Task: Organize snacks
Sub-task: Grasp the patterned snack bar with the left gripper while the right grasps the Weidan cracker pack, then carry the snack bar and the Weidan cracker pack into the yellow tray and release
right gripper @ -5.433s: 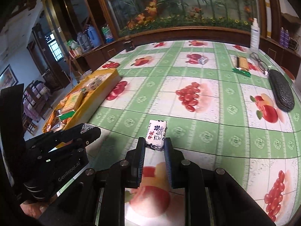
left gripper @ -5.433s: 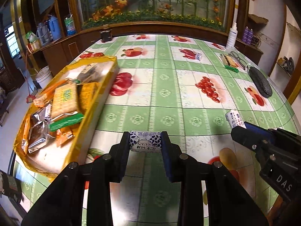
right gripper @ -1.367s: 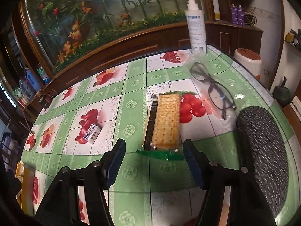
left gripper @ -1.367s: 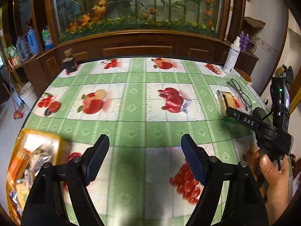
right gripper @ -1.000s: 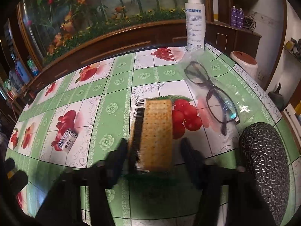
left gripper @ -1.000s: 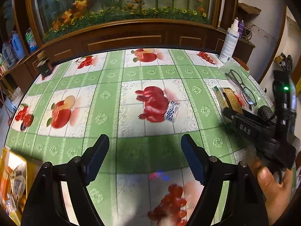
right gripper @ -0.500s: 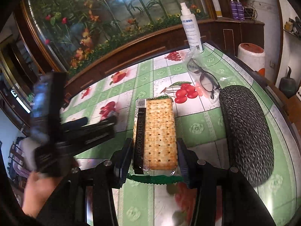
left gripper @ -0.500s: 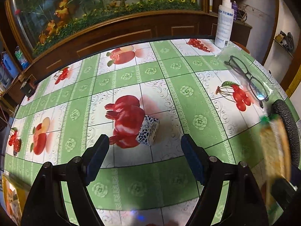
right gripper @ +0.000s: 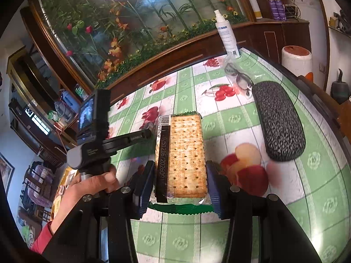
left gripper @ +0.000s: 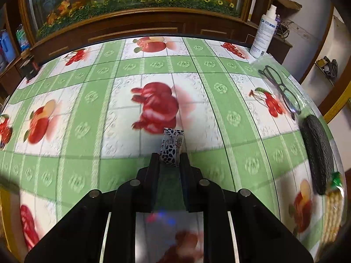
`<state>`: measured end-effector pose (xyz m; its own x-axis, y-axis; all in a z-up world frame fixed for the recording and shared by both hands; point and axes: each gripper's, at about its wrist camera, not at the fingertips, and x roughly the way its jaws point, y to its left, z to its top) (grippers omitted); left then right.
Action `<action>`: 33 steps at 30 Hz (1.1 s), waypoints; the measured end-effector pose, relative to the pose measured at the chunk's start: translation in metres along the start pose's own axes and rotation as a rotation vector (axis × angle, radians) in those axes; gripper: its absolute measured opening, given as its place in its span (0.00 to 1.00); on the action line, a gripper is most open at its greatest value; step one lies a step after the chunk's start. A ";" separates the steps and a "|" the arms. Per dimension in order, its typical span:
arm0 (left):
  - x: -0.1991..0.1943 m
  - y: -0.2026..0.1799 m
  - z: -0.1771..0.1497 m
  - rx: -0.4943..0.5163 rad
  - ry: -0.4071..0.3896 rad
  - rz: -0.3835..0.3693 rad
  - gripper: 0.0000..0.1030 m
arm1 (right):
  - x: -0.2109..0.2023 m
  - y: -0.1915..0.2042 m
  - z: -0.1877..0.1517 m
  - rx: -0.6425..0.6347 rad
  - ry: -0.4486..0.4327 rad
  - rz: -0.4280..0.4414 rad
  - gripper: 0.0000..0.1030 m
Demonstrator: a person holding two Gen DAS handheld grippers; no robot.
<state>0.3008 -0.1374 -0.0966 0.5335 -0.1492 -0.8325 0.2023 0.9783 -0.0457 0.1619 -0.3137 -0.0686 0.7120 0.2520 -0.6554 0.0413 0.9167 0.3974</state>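
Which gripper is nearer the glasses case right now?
Right. The right gripper, holding the cracker packet, sits just beside the glasses case; the left gripper, closing on the small candy, is farther across the table.

my black left gripper [left gripper: 169, 160] closes on a white candy [left gripper: 171, 148] with dark blue leaf print — my blue-padded right gripper [right gripper: 179, 184] holds golden crackers [right gripper: 186, 155] in green-edged wrap, over the green-and-white, red-fruit tablecloth [left gripper: 230, 118]; black speckled case [right gripper: 278, 120] at its right edge.

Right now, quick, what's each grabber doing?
Left gripper: jaws closing on the small candy between its fingers.
Right gripper: shut on the cracker pack.
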 end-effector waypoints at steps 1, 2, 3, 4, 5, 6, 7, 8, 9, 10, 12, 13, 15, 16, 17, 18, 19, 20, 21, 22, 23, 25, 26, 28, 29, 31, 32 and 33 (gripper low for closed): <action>-0.009 0.003 -0.007 -0.008 -0.002 0.000 0.15 | 0.000 0.001 -0.004 0.000 0.006 0.004 0.46; -0.017 0.006 -0.015 -0.014 -0.005 -0.003 0.15 | -0.001 0.004 -0.009 -0.002 0.013 0.006 0.46; -0.026 0.009 -0.022 -0.018 -0.008 0.002 0.15 | -0.001 0.005 -0.013 -0.002 0.020 0.009 0.46; -0.037 0.012 -0.031 -0.026 -0.016 0.010 0.15 | -0.001 0.008 -0.019 -0.002 0.028 0.014 0.46; -0.047 0.016 -0.040 -0.036 -0.025 0.016 0.15 | -0.001 0.012 -0.023 -0.006 0.037 0.021 0.46; -0.055 0.019 -0.047 -0.045 -0.031 0.023 0.15 | -0.001 0.015 -0.028 -0.011 0.043 0.026 0.46; -0.065 0.022 -0.056 -0.055 -0.039 0.029 0.15 | -0.001 0.019 -0.032 -0.017 0.046 0.031 0.46; -0.076 0.025 -0.066 -0.062 -0.051 0.037 0.15 | -0.002 0.024 -0.036 -0.024 0.049 0.037 0.46; -0.086 0.029 -0.073 -0.067 -0.060 0.048 0.15 | -0.004 0.031 -0.041 -0.031 0.053 0.048 0.45; -0.097 0.032 -0.082 -0.071 -0.072 0.059 0.15 | -0.006 0.036 -0.044 -0.040 0.053 0.058 0.45; -0.118 0.037 -0.095 -0.074 -0.102 0.080 0.15 | -0.012 0.052 -0.052 -0.067 0.049 0.076 0.45; -0.129 0.039 -0.101 -0.076 -0.118 0.094 0.15 | -0.015 0.062 -0.056 -0.085 0.044 0.089 0.45; -0.153 0.049 -0.112 -0.094 -0.154 0.114 0.15 | -0.023 0.081 -0.063 -0.121 0.033 0.115 0.45; -0.164 0.055 -0.117 -0.104 -0.172 0.126 0.15 | -0.027 0.093 -0.066 -0.143 0.024 0.127 0.45; -0.172 0.061 -0.120 -0.114 -0.188 0.142 0.15 | -0.031 0.103 -0.069 -0.163 0.017 0.139 0.45; -0.182 0.068 -0.124 -0.124 -0.204 0.161 0.15 | -0.036 0.117 -0.073 -0.190 0.008 0.157 0.45; -0.190 0.075 -0.128 -0.133 -0.219 0.179 0.15 | -0.040 0.126 -0.076 -0.210 0.001 0.167 0.45; -0.199 0.082 -0.133 -0.142 -0.235 0.203 0.15 | -0.043 0.138 -0.079 -0.232 -0.006 0.179 0.45; -0.205 0.089 -0.137 -0.153 -0.247 0.216 0.15 | -0.045 0.147 -0.082 -0.248 -0.008 0.192 0.45; -0.210 0.096 -0.140 -0.164 -0.254 0.223 0.15 | -0.048 0.158 -0.085 -0.267 -0.012 0.204 0.45; -0.215 0.103 -0.145 -0.177 -0.260 0.232 0.15 | -0.050 0.168 -0.089 -0.288 -0.018 0.210 0.45; -0.222 0.115 -0.153 -0.193 -0.272 0.257 0.15 | -0.053 0.186 -0.096 -0.322 -0.024 0.220 0.45; -0.225 0.120 -0.157 -0.202 -0.277 0.270 0.15 | -0.054 0.194 -0.099 -0.332 -0.021 0.232 0.45; -0.229 0.133 -0.164 -0.223 -0.283 0.288 0.15 | -0.054 0.207 -0.106 -0.356 -0.014 0.244 0.45; -0.230 0.138 -0.167 -0.235 -0.283 0.291 0.15 | -0.054 0.213 -0.108 -0.366 -0.012 0.246 0.45; -0.232 0.149 -0.172 -0.258 -0.283 0.298 0.15 | -0.052 0.223 -0.114 -0.384 0.000 0.254 0.45; -0.232 0.153 -0.175 -0.266 -0.284 0.300 0.15 | -0.051 0.228 -0.116 -0.392 0.004 0.255 0.45; -0.233 0.158 -0.177 -0.275 -0.286 0.306 0.15 | -0.051 0.233 -0.118 -0.402 0.006 0.257 0.45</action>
<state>0.0634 0.0778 -0.0075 0.7458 0.1550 -0.6479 -0.2025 0.9793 0.0012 0.0524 -0.0759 -0.0184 0.6598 0.4870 -0.5723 -0.4111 0.8715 0.2676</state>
